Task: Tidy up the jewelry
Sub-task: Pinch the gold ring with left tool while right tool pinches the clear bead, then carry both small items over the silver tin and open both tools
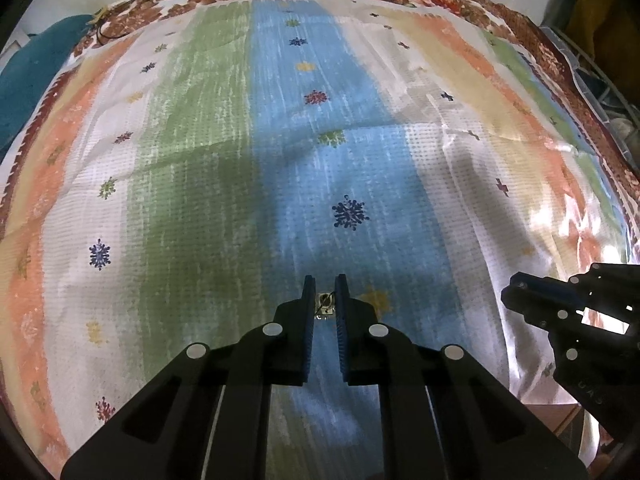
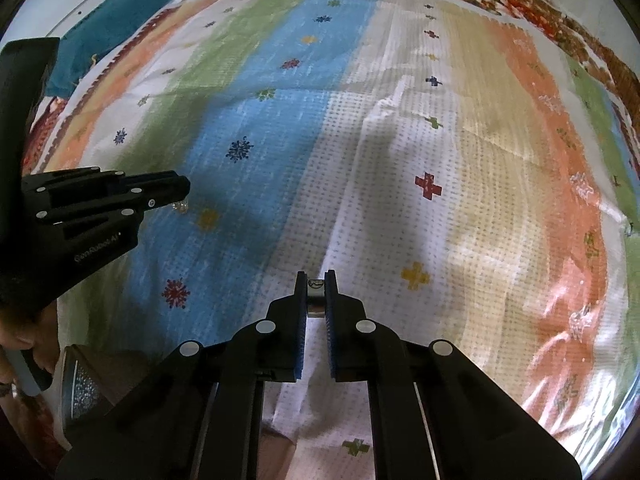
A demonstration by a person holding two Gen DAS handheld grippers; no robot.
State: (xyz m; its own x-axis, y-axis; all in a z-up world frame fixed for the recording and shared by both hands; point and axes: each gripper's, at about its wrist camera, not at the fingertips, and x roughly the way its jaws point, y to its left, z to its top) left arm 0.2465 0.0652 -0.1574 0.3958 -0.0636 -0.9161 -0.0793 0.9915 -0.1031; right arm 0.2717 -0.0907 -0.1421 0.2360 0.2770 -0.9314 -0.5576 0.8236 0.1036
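Item: small silver jewel (image 1: 325,303), pinched between the pads of the left gripper (image 1: 325,294), low over the blue stripe of the cloth (image 1: 240,160), toward its near edge. Second item: silver ring-like piece (image 2: 316,294), pinched in the right gripper (image 2: 316,286), over the white stripe just beside. Risks: both pieces are tiny and smooth, held only at the fingertips; a tilt or loosened squeeze could drop one, and it could vanish against the busy print.
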